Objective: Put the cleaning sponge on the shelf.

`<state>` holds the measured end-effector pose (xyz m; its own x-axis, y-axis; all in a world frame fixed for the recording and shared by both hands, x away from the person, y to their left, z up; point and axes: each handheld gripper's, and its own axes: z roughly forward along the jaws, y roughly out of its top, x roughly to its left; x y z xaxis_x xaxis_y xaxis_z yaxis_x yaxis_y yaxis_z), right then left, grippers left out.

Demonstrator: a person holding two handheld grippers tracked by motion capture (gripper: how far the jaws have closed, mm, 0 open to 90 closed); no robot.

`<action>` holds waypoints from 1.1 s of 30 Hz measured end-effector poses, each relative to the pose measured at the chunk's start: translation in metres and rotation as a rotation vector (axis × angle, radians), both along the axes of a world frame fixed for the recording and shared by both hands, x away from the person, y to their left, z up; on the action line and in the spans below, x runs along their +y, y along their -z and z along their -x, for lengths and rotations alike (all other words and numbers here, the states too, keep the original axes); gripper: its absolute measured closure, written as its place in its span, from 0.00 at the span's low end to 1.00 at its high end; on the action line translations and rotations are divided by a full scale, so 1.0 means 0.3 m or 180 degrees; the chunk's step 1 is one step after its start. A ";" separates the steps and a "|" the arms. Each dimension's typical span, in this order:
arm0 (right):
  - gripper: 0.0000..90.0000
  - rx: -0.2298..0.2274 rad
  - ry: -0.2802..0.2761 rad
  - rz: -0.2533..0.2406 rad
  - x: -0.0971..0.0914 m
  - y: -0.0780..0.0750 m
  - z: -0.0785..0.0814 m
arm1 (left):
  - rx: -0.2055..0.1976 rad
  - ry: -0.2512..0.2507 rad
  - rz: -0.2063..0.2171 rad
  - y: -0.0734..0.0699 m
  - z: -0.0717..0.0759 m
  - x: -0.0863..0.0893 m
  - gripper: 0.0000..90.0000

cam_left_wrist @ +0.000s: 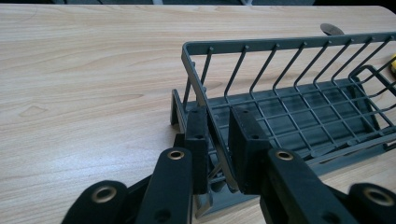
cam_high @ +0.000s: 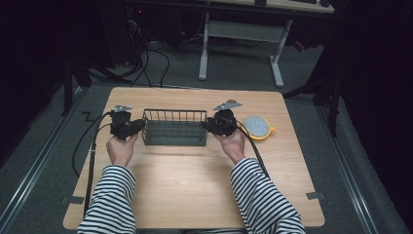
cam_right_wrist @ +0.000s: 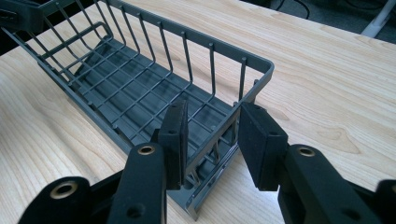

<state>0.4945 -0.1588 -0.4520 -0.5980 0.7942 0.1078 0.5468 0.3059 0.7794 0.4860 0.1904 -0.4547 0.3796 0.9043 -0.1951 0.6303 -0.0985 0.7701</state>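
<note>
A dark grey wire dish rack (cam_high: 174, 127) stands in the middle of the wooden table (cam_high: 195, 175), long side facing me. My left gripper (cam_high: 139, 126) is at its left end. In the left gripper view the left gripper (cam_left_wrist: 218, 116) has its jaws close together, pinching the upright end wire of the rack (cam_left_wrist: 280, 44). My right gripper (cam_high: 208, 126) is at the right end. In the right gripper view the right gripper (cam_right_wrist: 212, 112) is open, its pads straddling the end wall of the rack (cam_right_wrist: 196, 39) with a gap on the inner side.
A round grey pad with a yellow rim (cam_high: 257, 127) lies on the table just right of the right gripper. Bare tabletop stretches in front of the rack toward me. Cables (cam_high: 90, 161) trail off the left edge. A white-legged desk (cam_high: 241, 34) stands beyond the table.
</note>
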 end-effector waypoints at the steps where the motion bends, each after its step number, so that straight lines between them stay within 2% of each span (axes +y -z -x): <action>1: 0.71 0.0006 0.0008 0.0002 -0.003 0.000 0.003 | 0.0003 0.0007 0.0004 0.000 0.001 -0.002 0.87; 6: 0.71 0.0021 0.0006 -0.0043 -0.025 0.000 0.017 | 0.0015 0.0062 0.0028 -0.001 0.006 -0.015 0.87; 14: 0.71 -0.0012 -0.0045 0.0054 -0.068 -0.009 0.057 | 0.0015 0.0175 0.0000 -0.004 0.027 -0.055 0.87; 18: 0.71 -0.0015 -0.0031 -0.0012 -0.098 -0.005 0.080 | 0.0014 0.0229 -0.0003 -0.004 0.038 -0.078 0.87; 22: 0.71 -0.0055 -0.0040 0.0097 -0.114 -0.012 0.104 | 0.0019 0.0290 -0.0007 -0.005 0.050 -0.097 0.87; 24: 0.71 -0.0093 -0.0037 0.0118 -0.125 -0.011 0.121 | 0.0024 0.0320 0.0028 -0.004 0.057 -0.104 0.87; 27: 0.71 -0.0058 -0.0045 0.0046 -0.149 -0.011 0.140 | 0.0032 0.0349 0.0100 0.000 0.066 -0.113 0.86; 30: 0.71 -0.0055 -0.0052 0.0108 -0.162 -0.017 0.159 | 0.0034 0.0377 0.0100 -0.001 0.077 -0.128 0.86; 33: 0.71 -0.0032 -0.0037 0.0067 -0.183 -0.016 0.180 | 0.0040 0.0410 0.0131 0.000 0.091 -0.145 0.86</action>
<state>0.4404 -0.2137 -0.4471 -0.6081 0.7893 0.0851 0.5352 0.3284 0.7782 0.4587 0.1470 -0.4548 0.4893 0.8394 -0.2365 0.6240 -0.1476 0.7673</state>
